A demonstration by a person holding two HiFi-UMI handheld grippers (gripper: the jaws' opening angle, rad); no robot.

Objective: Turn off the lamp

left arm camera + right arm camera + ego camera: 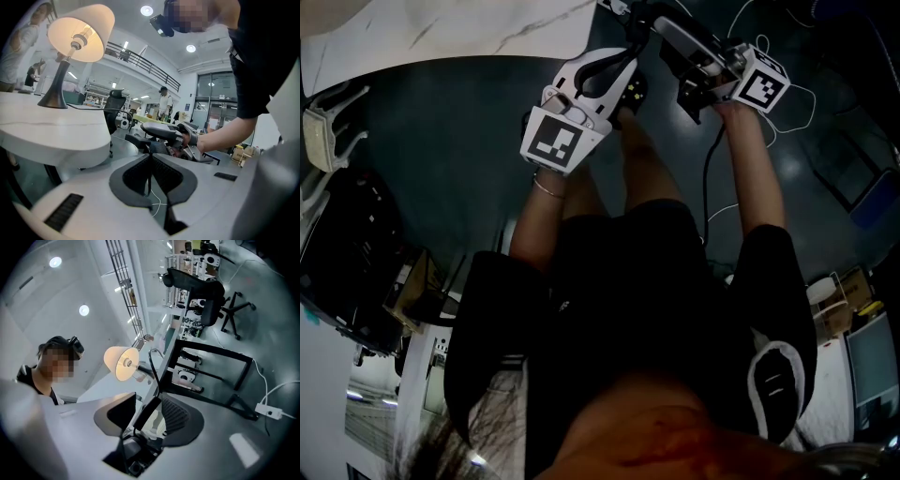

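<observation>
The lamp [77, 35], with a white shade on a dark curved stem, stands lit on the white table [51, 133]; it also glows in the right gripper view [123, 363]. Its black cord [152, 366] runs down to a black inline switch [147, 409]. That switch lies between the jaws of my right gripper [147, 417], which stand open and apart from it. My left gripper [150, 161] is shut on a thin black stretch of the cord, just short of the right gripper [166, 133]. In the dark head view the left gripper [623, 89] and right gripper [686, 80] sit close together by the table's edge.
A black office chair [206, 294] and a black table frame [213, 373] stand beyond the lamp. A white power strip [268, 411] lies on the floor. A white chair [323, 127] is at the left. People [164, 101] stand far off in the hall.
</observation>
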